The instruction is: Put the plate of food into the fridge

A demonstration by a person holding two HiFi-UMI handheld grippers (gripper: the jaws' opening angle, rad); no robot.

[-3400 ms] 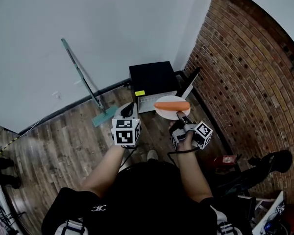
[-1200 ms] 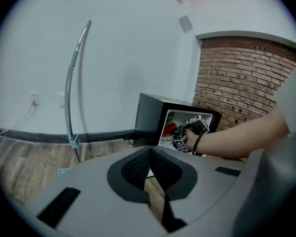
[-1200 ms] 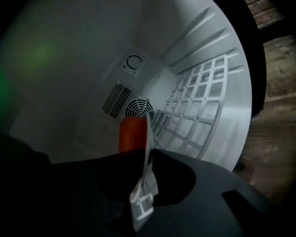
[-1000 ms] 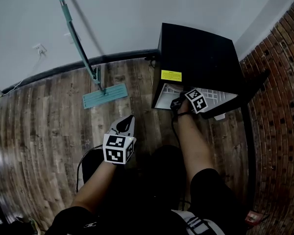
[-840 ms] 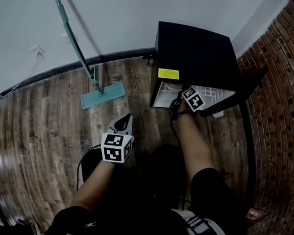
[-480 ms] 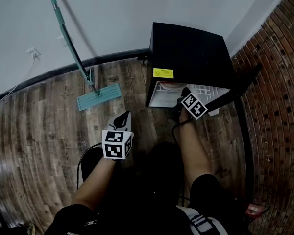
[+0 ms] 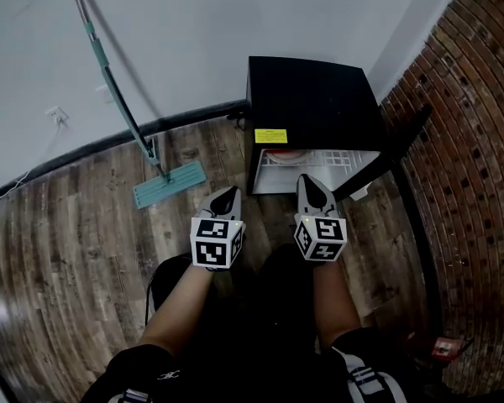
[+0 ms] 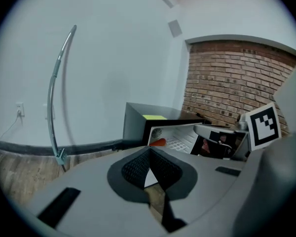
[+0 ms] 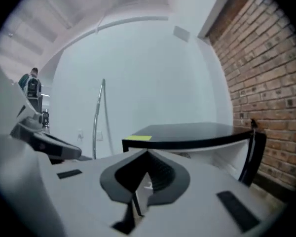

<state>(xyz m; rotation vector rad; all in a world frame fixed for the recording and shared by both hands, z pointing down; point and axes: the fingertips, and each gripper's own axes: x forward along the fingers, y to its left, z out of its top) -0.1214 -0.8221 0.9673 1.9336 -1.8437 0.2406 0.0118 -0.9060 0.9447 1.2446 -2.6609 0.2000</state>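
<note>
Looking into the open fridge [image 7: 311,99] from just in front. Inside, on the white wire shelf [image 7: 340,159], the plate of food [image 7: 282,154], its red piece lying across the opening, already in place by the look of it. Left gripper [image 7: 228,196] and right gripper [image 7: 307,183] side by side, well apart from the plate, jaws of both pressed together on nothing. Remains, most probably, to shut the door [image 7: 396,151]. Stands swung out at the right of the fridge, nearer to the right gripper; needs a push from right toward left.
</note>
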